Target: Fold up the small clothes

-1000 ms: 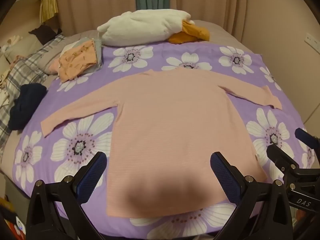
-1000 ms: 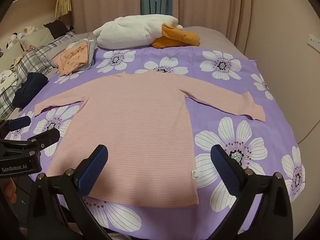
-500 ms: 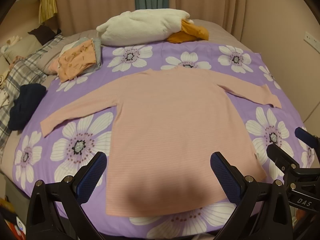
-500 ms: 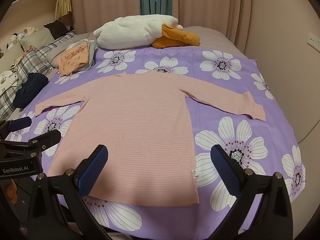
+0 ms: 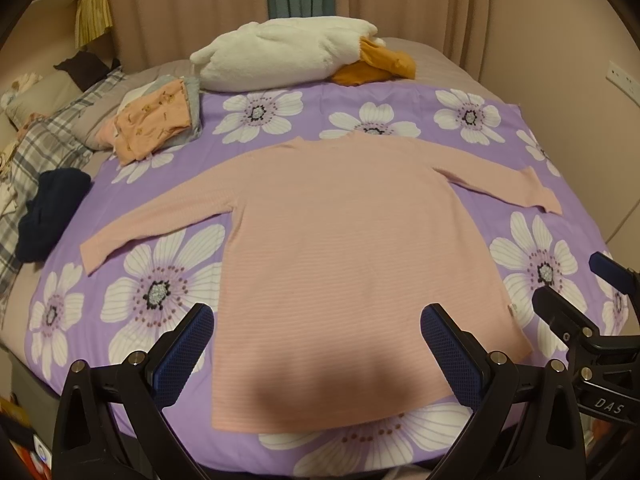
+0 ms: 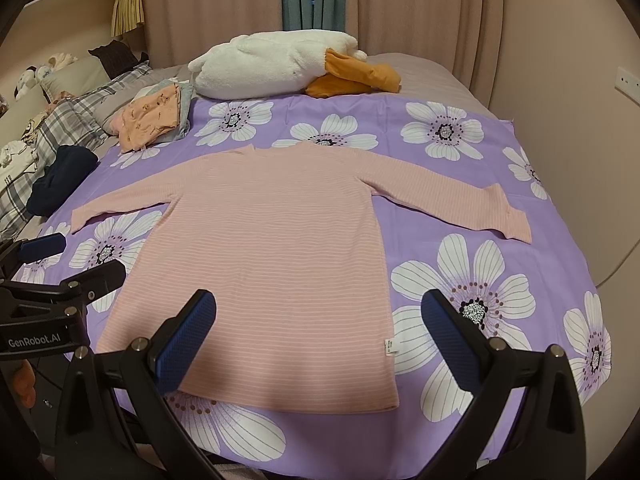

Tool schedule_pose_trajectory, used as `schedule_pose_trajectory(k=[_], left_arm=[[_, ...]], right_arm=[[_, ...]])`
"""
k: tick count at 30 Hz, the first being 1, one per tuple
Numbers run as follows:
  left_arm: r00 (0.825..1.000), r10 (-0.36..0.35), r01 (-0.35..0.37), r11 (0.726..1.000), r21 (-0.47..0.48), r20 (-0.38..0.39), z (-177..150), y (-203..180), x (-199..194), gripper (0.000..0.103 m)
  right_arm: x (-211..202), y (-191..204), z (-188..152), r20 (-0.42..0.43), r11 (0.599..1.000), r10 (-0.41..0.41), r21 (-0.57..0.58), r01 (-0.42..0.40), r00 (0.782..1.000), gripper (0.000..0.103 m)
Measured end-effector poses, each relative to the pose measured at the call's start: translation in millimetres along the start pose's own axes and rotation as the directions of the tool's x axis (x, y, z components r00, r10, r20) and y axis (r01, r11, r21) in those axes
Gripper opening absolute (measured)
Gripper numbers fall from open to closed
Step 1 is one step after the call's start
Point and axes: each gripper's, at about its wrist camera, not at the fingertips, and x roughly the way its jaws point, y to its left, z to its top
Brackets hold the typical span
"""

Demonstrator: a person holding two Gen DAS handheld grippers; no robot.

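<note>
A pink striped long-sleeved shirt (image 5: 352, 248) (image 6: 272, 264) lies flat on a purple flowered sheet (image 5: 532, 264) (image 6: 460, 280), both sleeves spread out, hem toward me. My left gripper (image 5: 316, 344) hovers open over the hem, nothing between its blue-padded fingers. My right gripper (image 6: 318, 332) is open too, above the hem's right part near a small white tag (image 6: 389, 347). Each gripper shows at the edge of the other's view: the right gripper (image 5: 580, 292) at the far right, the left gripper (image 6: 76, 260) at the far left.
A stack of folded small clothes (image 5: 160, 120) (image 6: 156, 118) sits at the back left. Behind the shirt lie a white plush pillow (image 5: 288, 56) (image 6: 272, 62) and an orange garment (image 5: 380, 64). A dark navy bundle (image 5: 52, 212) and plaid bedding (image 6: 64, 128) lie on the left.
Both views have shifted very slightly; the shirt and both open grippers stay as they were.
</note>
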Motion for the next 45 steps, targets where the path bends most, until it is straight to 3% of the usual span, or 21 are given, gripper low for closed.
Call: schedule_pose_trajectory(k=[26,32,37,39,41,45], left_arm=[[1.0,0.0,0.0,1.0,0.006,0.0,-6,-1,1,0.102],[0.999,-0.049,0.049,0.998,-0.029,-0.011,-8,5,14,0.102],[0.987,-0.157,0.152,0.982,-0.112,-0.044,-9,16,42,0.102],[0.975,-0.214,0.202,0.966,-0.161,-0.064,-11,22,56,0.102],[0.964,-0.254,0.231,0.95,-0.212,-0.085,-13,28,68,0.102],[0.949,-0.299,0.264,0.926,-0.27,-0.098,-12,33,83,0.102]], right_arm=[[-4,8,-4,-0.019,1.0,-0.004,0.004,0.004,1.0,0.103],[5,-4,-6,-0.015,1.0,0.005,0.031,-0.005,1.0,0.103],[25,-27,-17,-0.068,0.975,0.151,0.177,-0.137,0.986,0.103],[40,-46,-26,-0.094,0.943,0.22,0.275,-0.187,0.971,0.103],[53,-67,-36,-0.132,0.91,0.247,0.373,-0.183,0.96,0.103],[67,-116,-52,-0.15,0.838,0.235,0.533,-0.122,0.96,0.102]])
